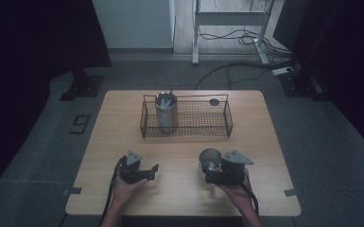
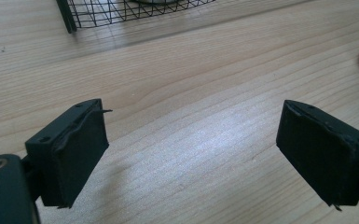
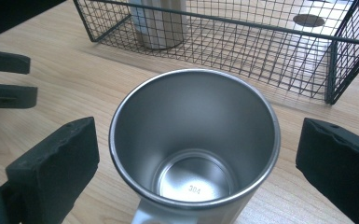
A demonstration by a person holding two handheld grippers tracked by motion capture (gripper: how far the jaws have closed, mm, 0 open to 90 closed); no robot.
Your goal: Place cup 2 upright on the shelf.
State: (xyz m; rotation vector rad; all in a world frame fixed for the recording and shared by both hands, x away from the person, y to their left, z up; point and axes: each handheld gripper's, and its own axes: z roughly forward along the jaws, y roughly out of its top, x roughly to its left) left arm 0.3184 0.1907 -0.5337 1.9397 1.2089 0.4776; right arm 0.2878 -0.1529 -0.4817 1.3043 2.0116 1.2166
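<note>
Mug: steel mug [image 3: 195, 149] standing upright on the bench [image 1: 179, 189], mouth up, near the front edge on the right half. You can look straight down inside it in the right gripper view, and it's empty, with a little stamp on the bottom. What looks like its handle pokes out at the bottom edge of that view.
Right claw: right claw [image 3: 196, 168] is spread wide with the mug sitting between the jaws. There's a visible gap on both sides, so the pads aren't pressing on it. In the high view the right claw [image 1: 211, 171] is right up against the mug [image 1: 209, 160], with the person's hand behind it.
Left claw: left claw [image 2: 191, 154] is parked over bare wood with nothing between the jaws, which stand apart. In the high view it's at the front left, well apart from the mug, resting in the other hand.
Basket: black wire basket [image 1: 227, 124] sits further back on the bench, past the mug and not touching it.
In the basket: a second steel tumbler [image 1: 166, 113] stands upright at its left end with something thin sticking out of the top, can't tell what. A small dark round thing [image 1: 214, 101] sits at the back right, too small to make out.
</note>
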